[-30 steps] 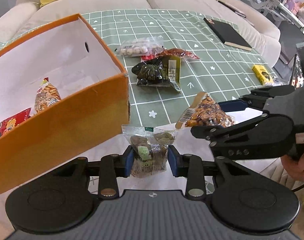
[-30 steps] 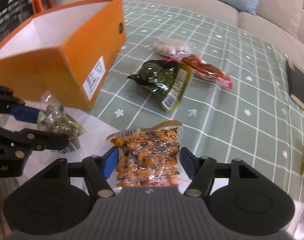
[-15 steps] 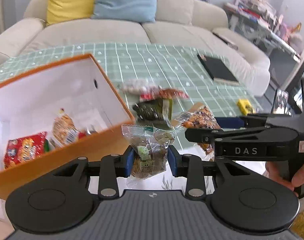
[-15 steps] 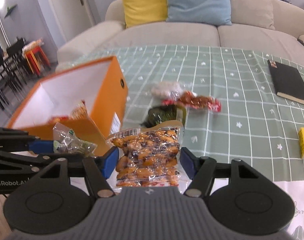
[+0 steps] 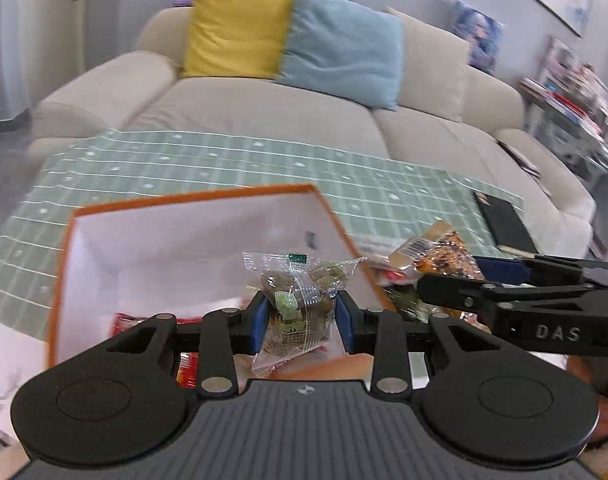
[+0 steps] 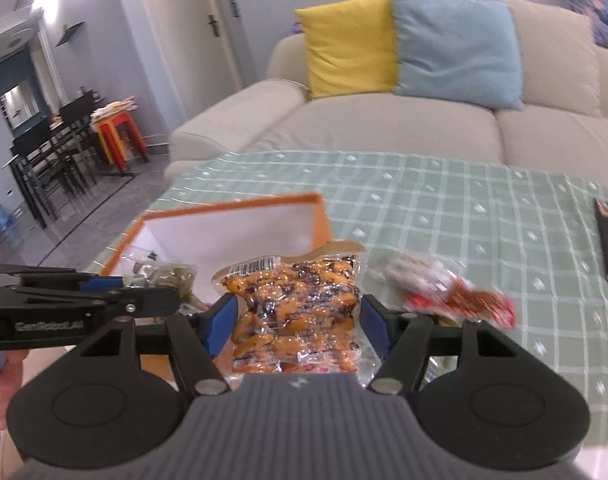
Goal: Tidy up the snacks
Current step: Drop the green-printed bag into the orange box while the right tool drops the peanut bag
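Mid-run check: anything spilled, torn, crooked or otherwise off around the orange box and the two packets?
Nothing stands out. The left tool grips a small clear packet in front of the orange box, the right tool a bag of glazed nuts. Both look intact; the box sits upright and open. Loose snacks lie on the cloth, awaiting sorting.

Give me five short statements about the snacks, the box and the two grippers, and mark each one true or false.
1. The left gripper holds a clear packet of dark snacks. True.
2. The right gripper is empty. False: it grips a packet of orange nuts.
3. The orange box has a white inside. True.
4. The yellow cushion lies on the table. False: it leans on the sofa, beside a blue cushion.
5. The box holds nothing. False: a red packet shows inside it.
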`<state>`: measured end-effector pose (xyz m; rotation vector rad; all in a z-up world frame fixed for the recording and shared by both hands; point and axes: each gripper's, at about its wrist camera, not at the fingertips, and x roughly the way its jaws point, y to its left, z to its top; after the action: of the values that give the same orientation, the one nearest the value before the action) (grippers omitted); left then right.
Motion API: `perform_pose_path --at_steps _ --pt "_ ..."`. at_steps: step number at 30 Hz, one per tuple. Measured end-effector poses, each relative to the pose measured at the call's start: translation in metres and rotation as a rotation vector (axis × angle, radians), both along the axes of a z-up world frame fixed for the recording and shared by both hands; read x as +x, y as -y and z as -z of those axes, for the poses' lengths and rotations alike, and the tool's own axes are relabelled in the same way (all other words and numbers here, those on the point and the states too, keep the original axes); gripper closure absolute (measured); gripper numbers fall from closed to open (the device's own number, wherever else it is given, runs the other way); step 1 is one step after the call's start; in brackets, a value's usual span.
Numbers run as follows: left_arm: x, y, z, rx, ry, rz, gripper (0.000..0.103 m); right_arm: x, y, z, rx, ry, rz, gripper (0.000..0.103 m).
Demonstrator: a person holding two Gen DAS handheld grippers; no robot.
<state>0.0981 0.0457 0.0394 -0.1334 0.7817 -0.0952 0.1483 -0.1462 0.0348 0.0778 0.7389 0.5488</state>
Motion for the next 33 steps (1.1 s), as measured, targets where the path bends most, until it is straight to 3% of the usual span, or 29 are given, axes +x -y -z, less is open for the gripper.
perform_pose_path --at_steps 6,15,22,33 --pt "0.016 -0.032 0.003 0.018 -0.037 -0.093 0.064 0.024 -0.049 0.0 -0.046 -0.007 -0.058 0.039" --pt "0.045 -0.068 0.033 0.024 -0.133 -0.165 0.064 0.059 -0.117 0.03 -0.199 -0.033 -0.122 0.039" --pt "0.061 -0.079 0.057 0.023 -0.196 -0.176 0.064 0.081 -0.15 0.061 -0.325 -0.042 -0.139 0.039" --pt "0.082 -0.079 0.088 0.096 -0.281 -0.166 0.064 0.1 -0.177 0.097 -0.499 -0.049 -0.165 0.039"
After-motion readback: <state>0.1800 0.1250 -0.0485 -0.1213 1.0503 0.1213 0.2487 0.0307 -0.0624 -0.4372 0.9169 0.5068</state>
